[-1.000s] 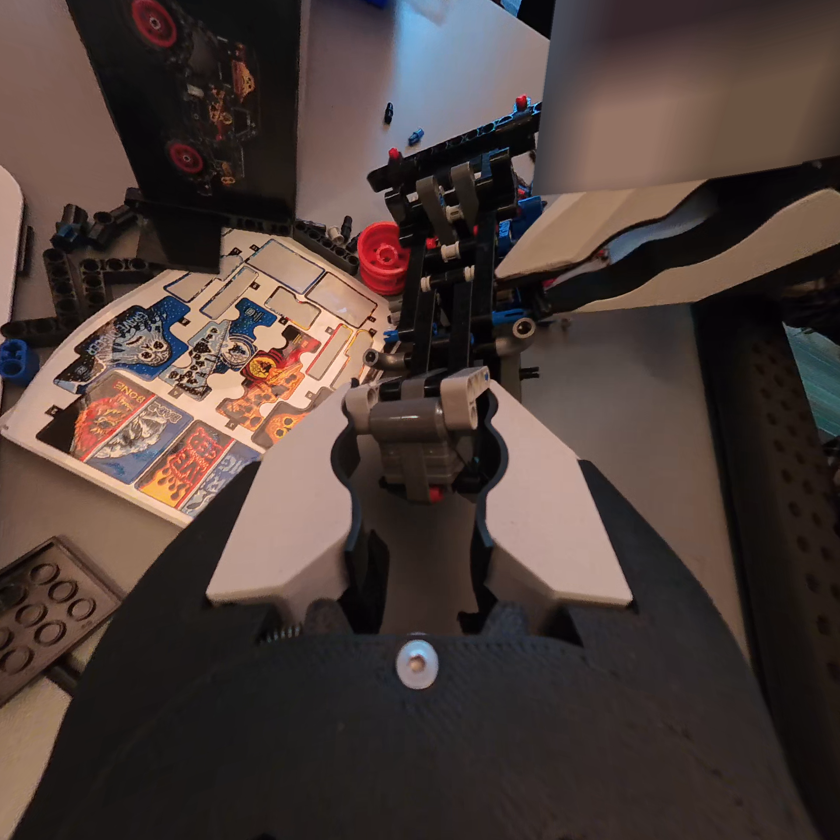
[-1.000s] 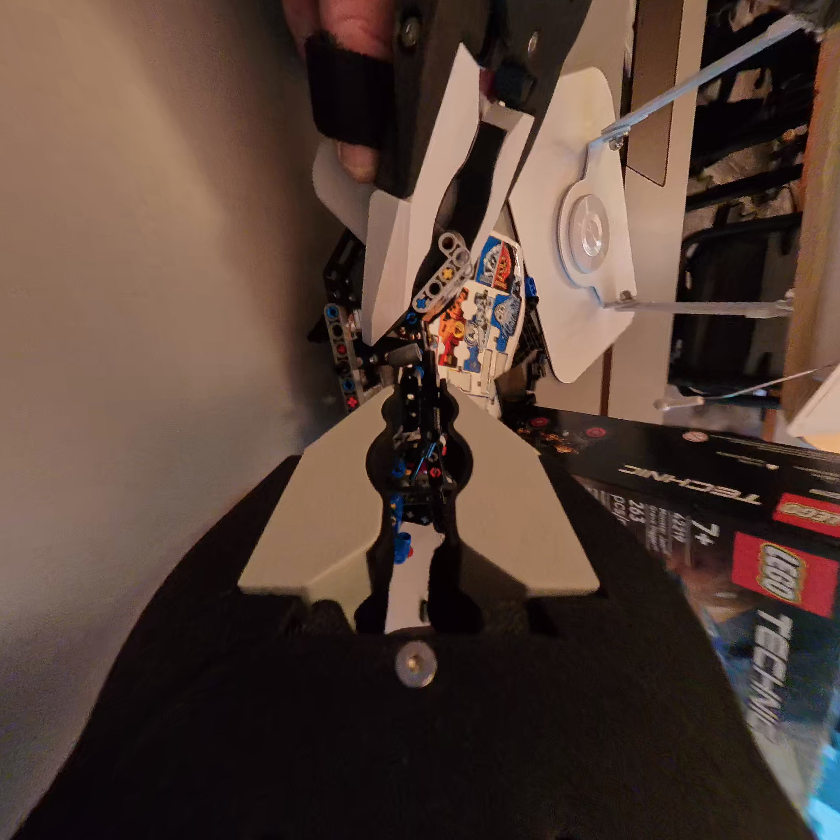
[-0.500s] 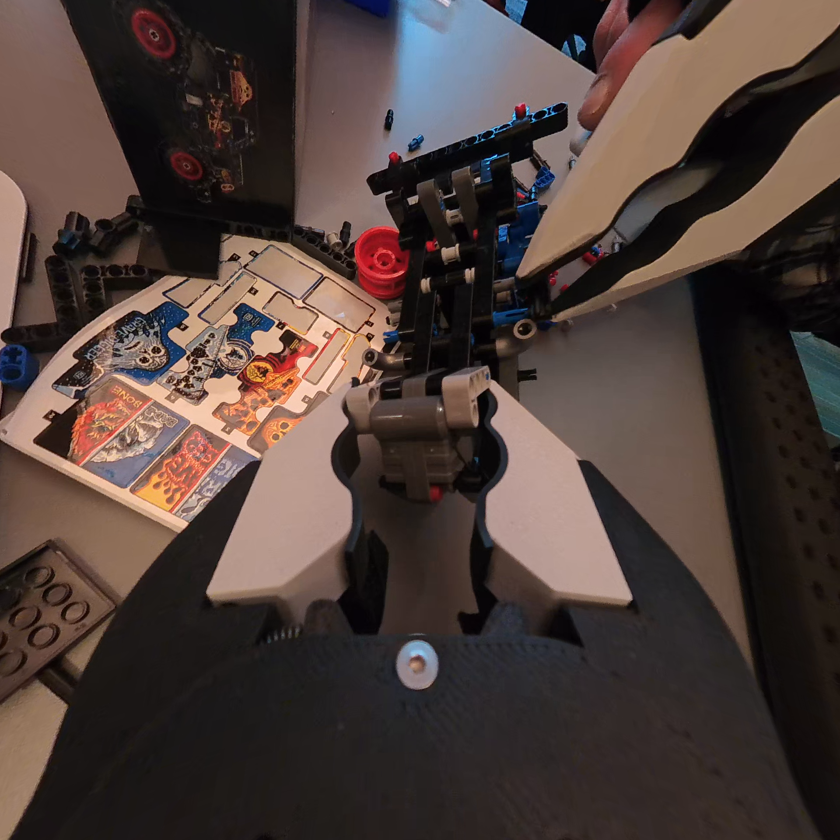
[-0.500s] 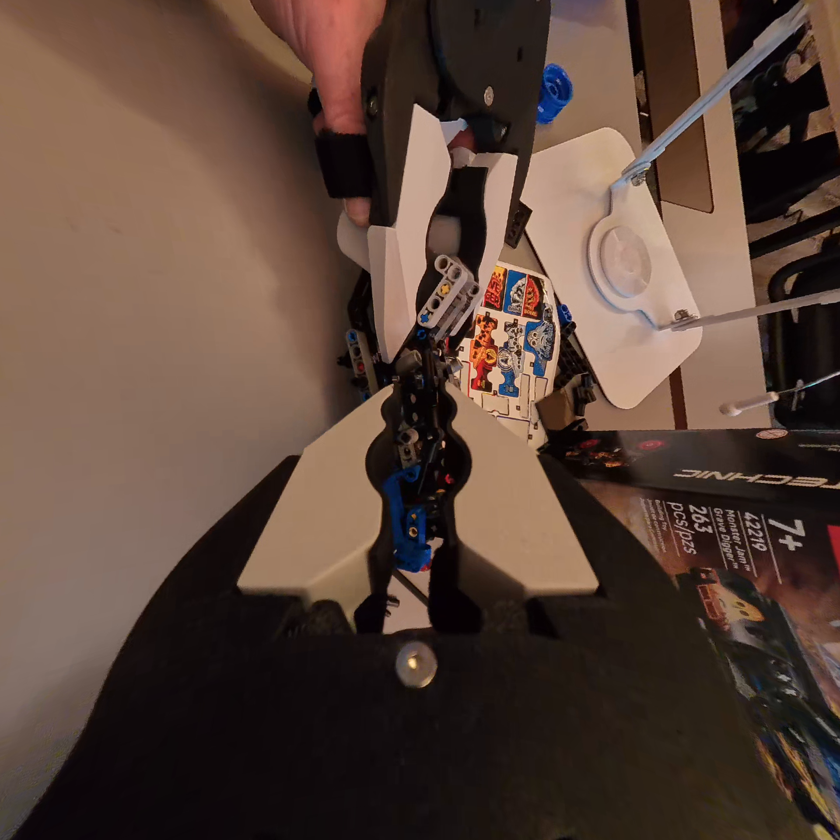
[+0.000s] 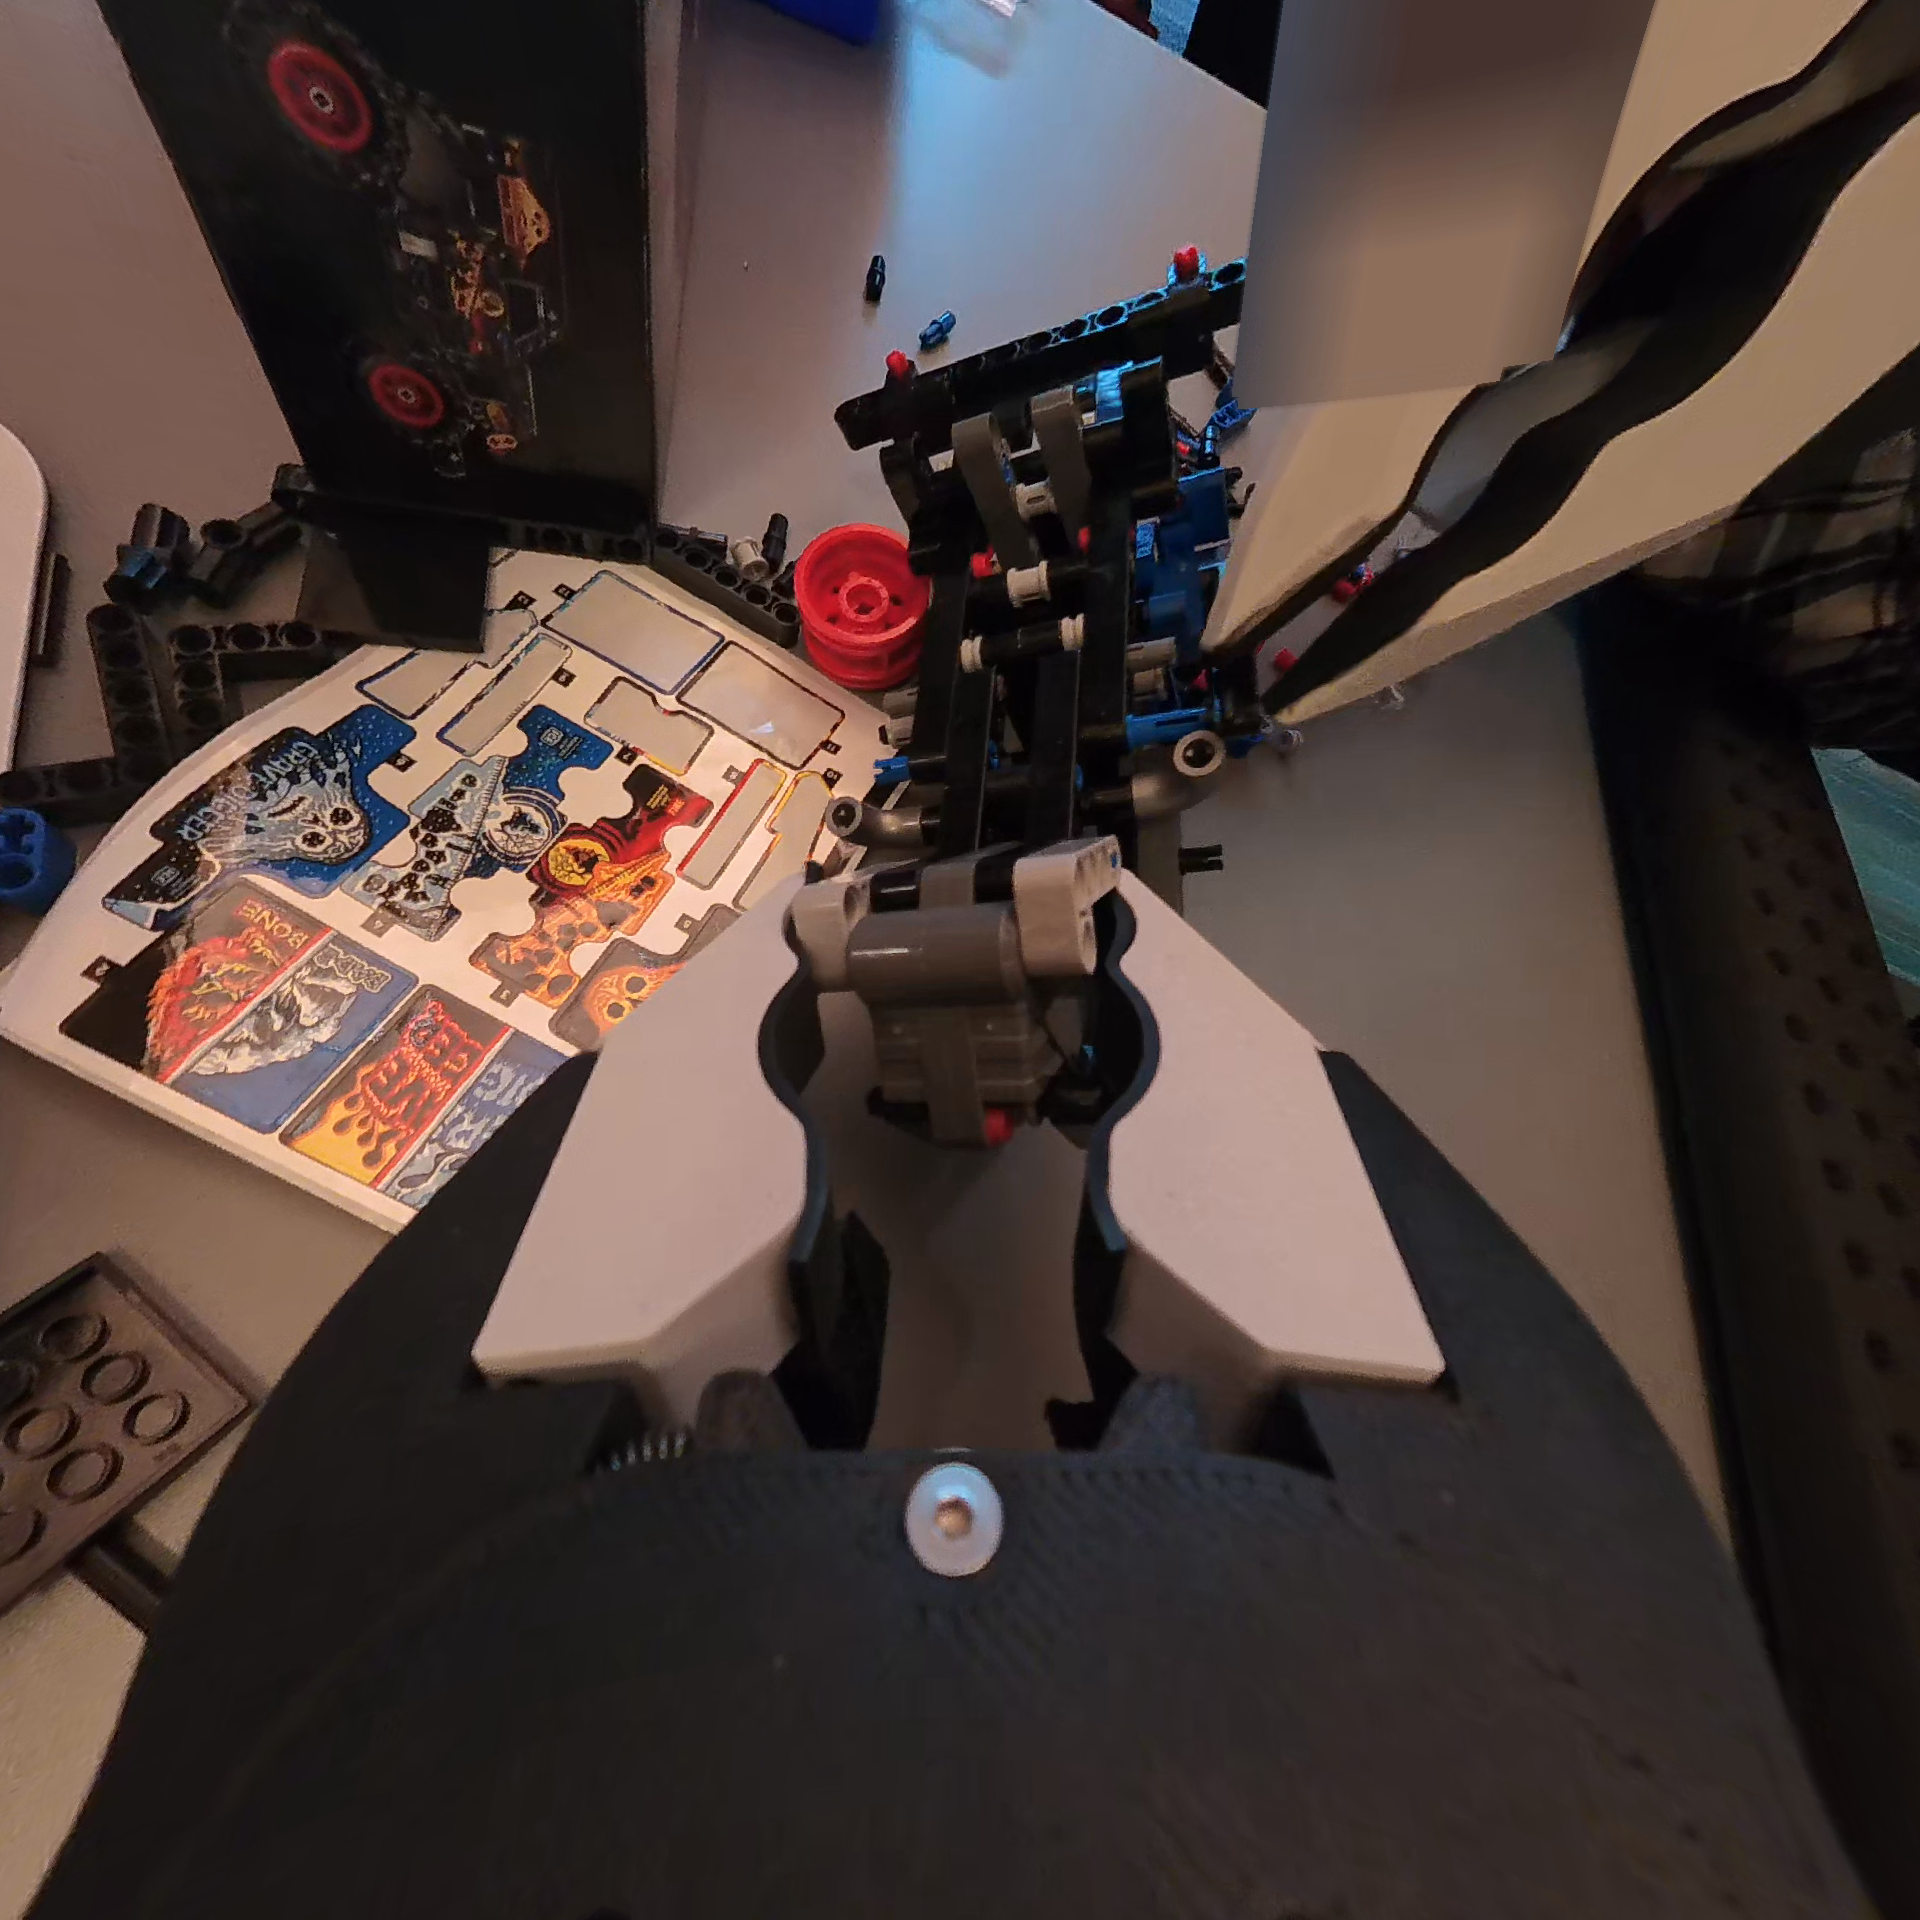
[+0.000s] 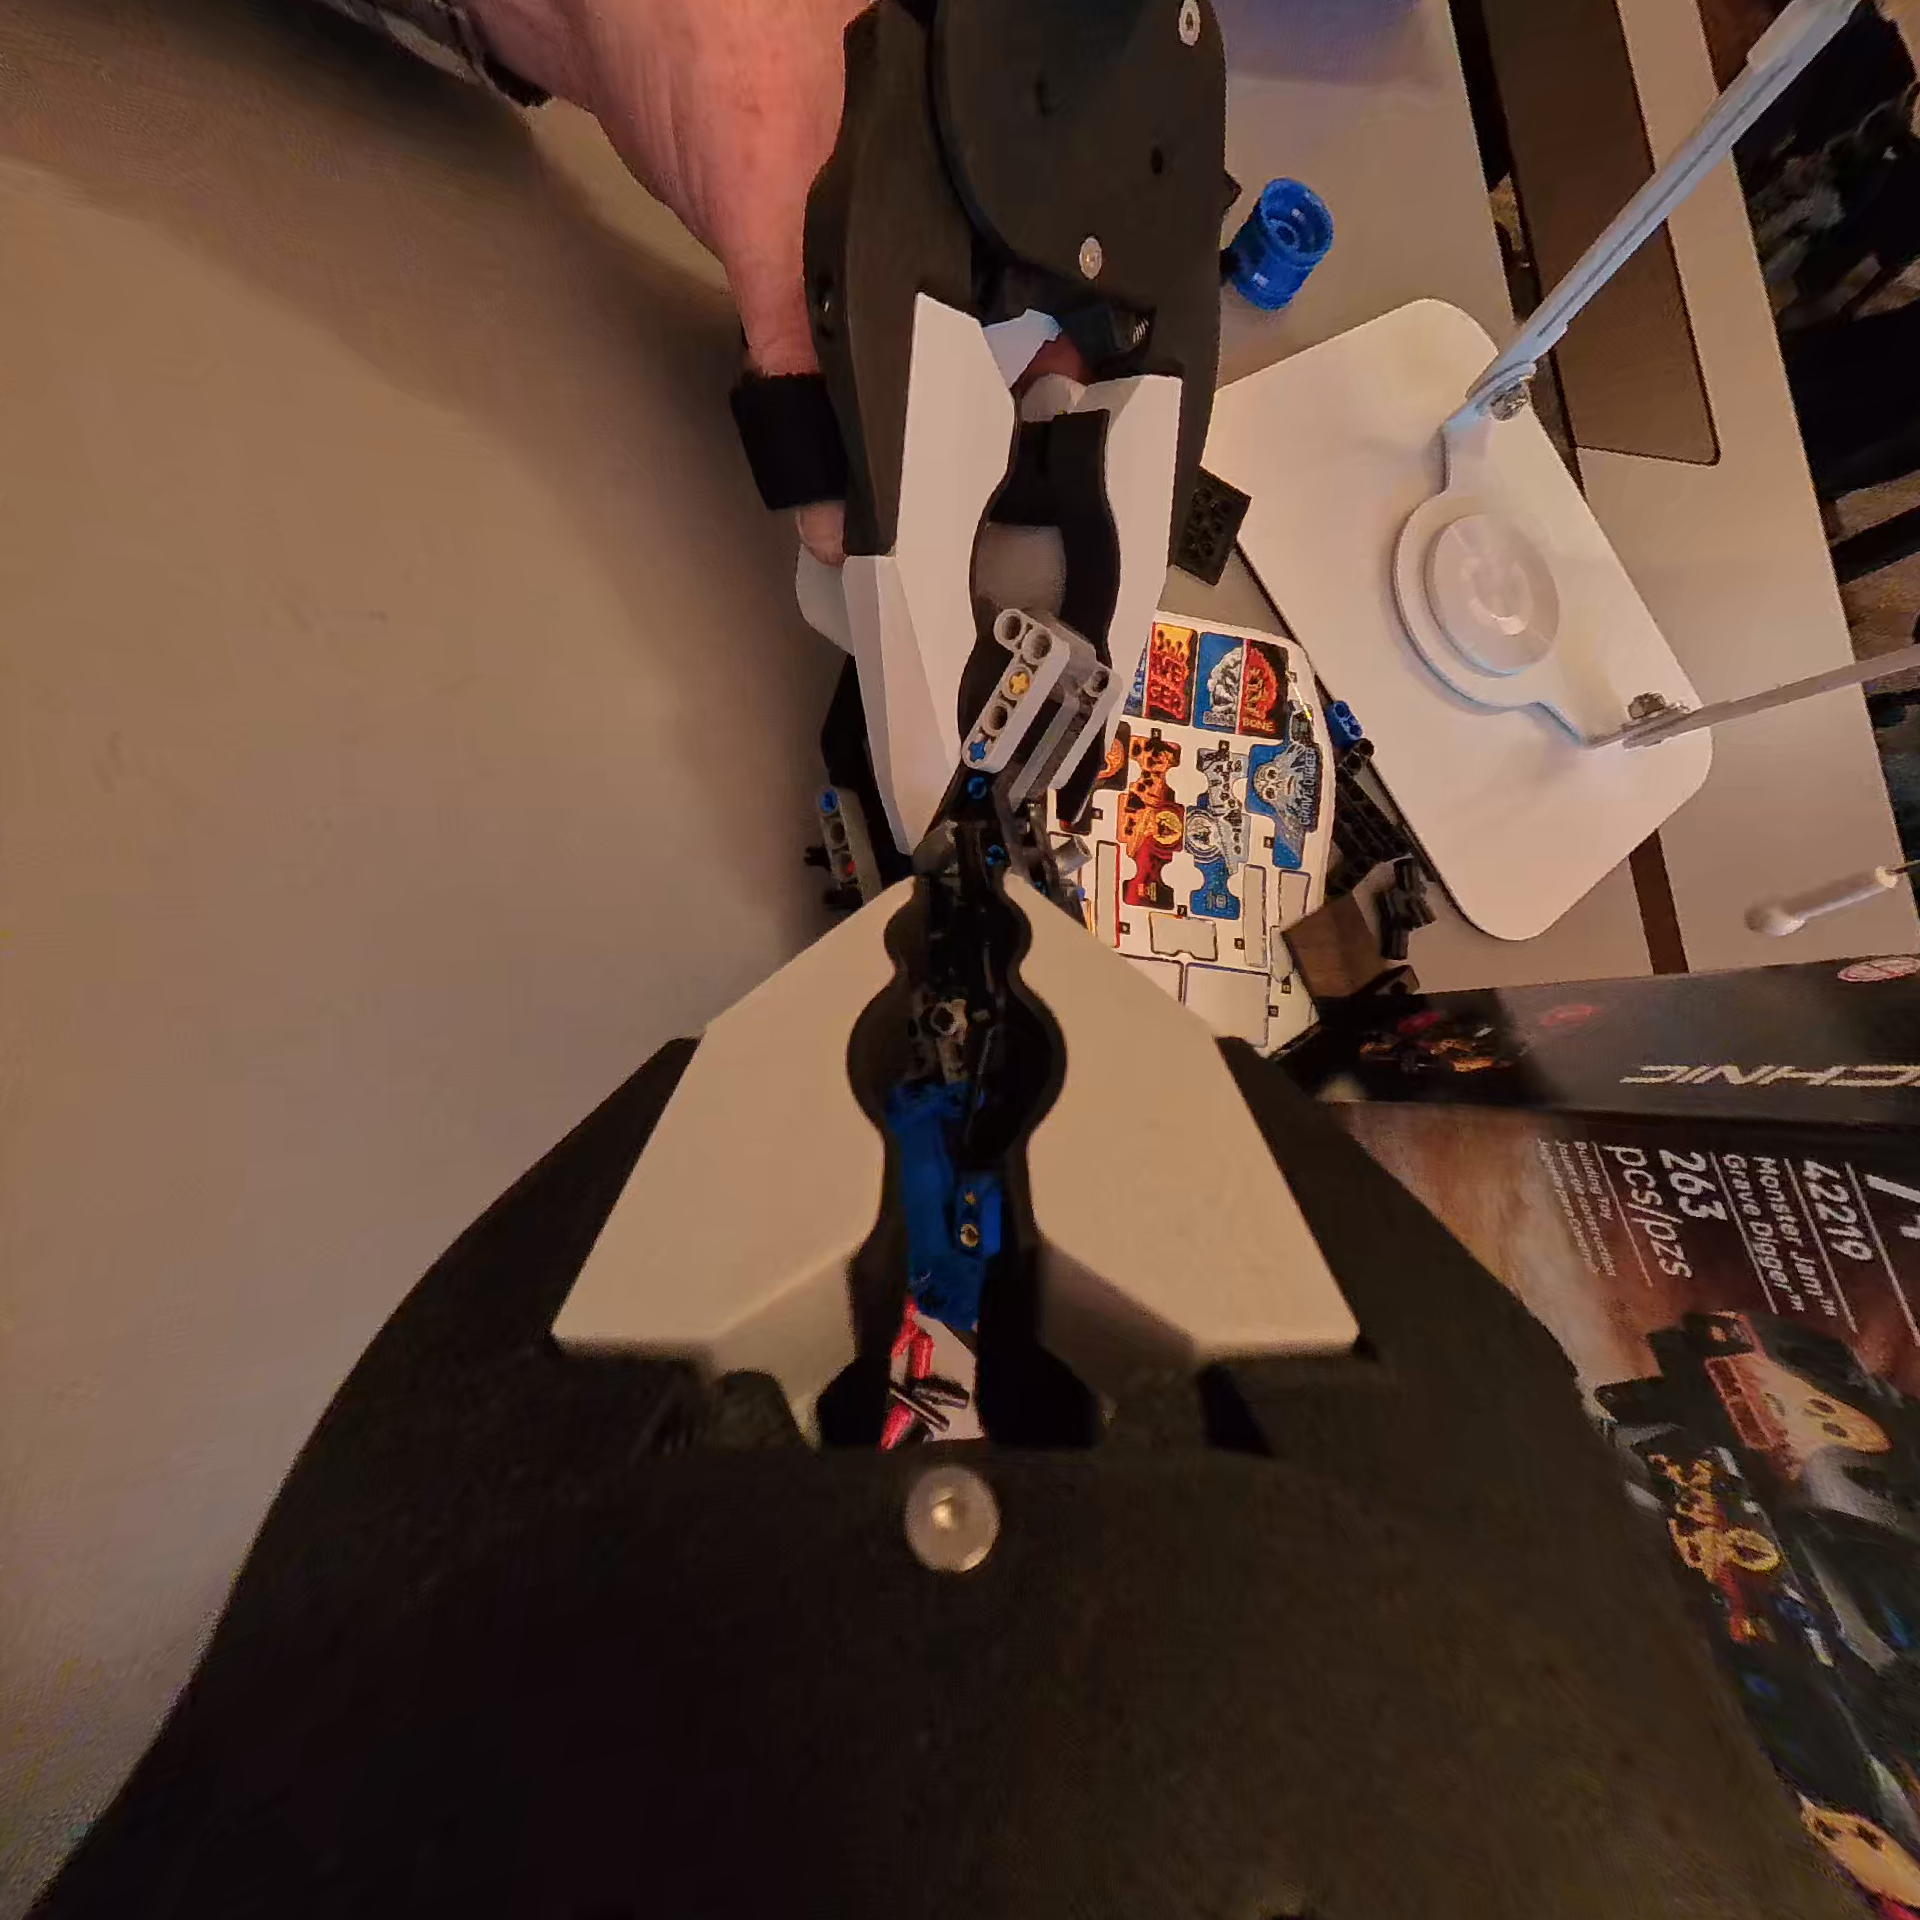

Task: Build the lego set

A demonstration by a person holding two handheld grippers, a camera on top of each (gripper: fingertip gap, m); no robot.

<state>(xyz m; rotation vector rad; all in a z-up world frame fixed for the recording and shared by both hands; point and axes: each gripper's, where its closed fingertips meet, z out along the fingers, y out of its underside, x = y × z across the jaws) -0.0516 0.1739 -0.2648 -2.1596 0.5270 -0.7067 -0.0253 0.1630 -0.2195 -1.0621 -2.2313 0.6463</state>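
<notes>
Sticker sheet (image 5: 416,883) beside chassis (image 5: 1039,644)

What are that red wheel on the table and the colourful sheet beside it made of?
The red wheel looks like hard moulded plastic: uniform colour, crisp spokes, a soft sheen. The sticker sheet seems to be glossy printed film on a white paper backing; light glares off it and it curves slightly. Neither can be confirmed by sight alone.

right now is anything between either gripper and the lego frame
Nothing visible. The left gripper is shut directly on the grey end of the lego frame, and the right gripper is closed on its black and blue side. No loose parts sit between fingers and frame.
</notes>
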